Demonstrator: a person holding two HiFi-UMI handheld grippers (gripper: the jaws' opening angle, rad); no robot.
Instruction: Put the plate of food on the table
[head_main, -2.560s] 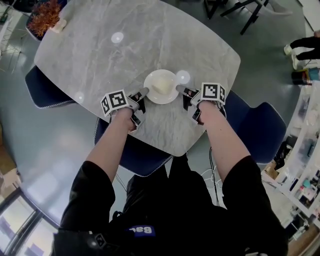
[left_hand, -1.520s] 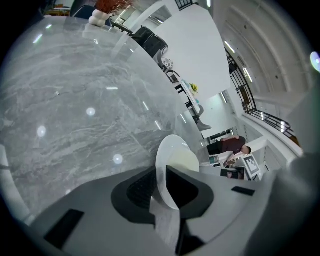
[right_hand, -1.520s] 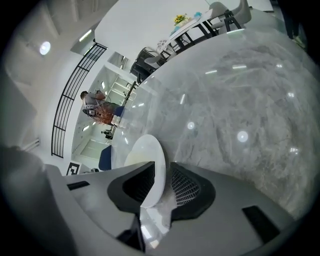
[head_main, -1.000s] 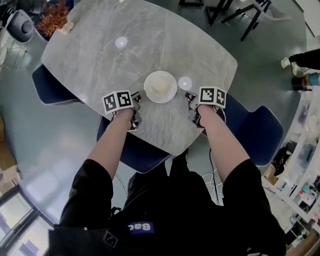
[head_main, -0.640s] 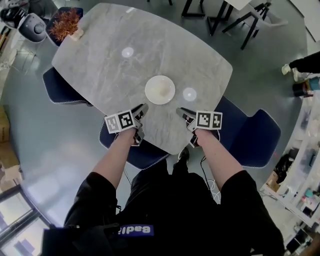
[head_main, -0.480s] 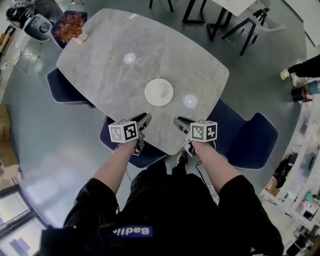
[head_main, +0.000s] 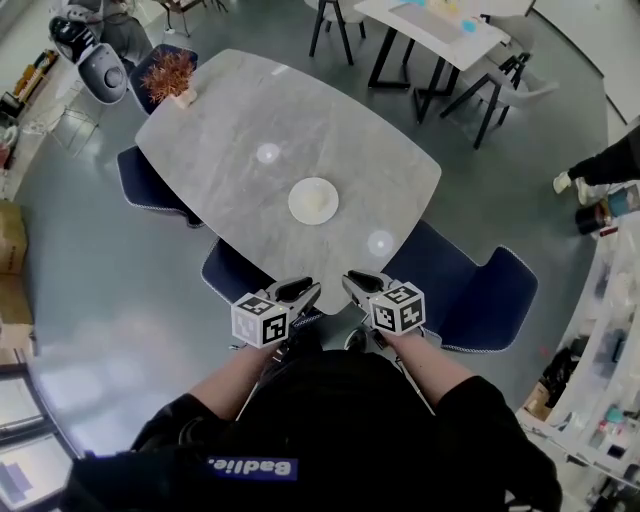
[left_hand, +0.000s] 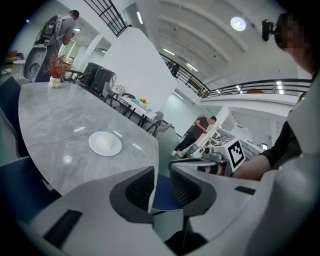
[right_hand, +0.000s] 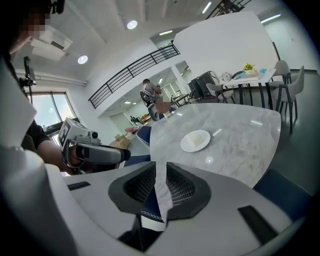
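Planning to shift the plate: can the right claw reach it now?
Probably not without stepping closer: the right claw, closing on nothing, hangs at the table edge, the plate mid-table. Nothing blocks it.

Table (head_main: 230, 140): grey marble-look top, polished, glossy. Plate (head_main: 313, 200) on table: smooth white glaze. Chair (head_main: 470, 295) beside table: matt blue cloth.

There is one grey marble table (head_main: 230, 130). On it are one white plate (head_main: 296, 206), which carries one pale piece of food (head_main: 318, 198), and one potted plant (head_main: 168, 76) with reddish twigs. At least three blue chairs (head_main: 470, 290) stand against the table's edges. One white table (head_main: 430, 22) stands farther off. Two people (left_hand: 202, 132) show in the background of the left gripper view.
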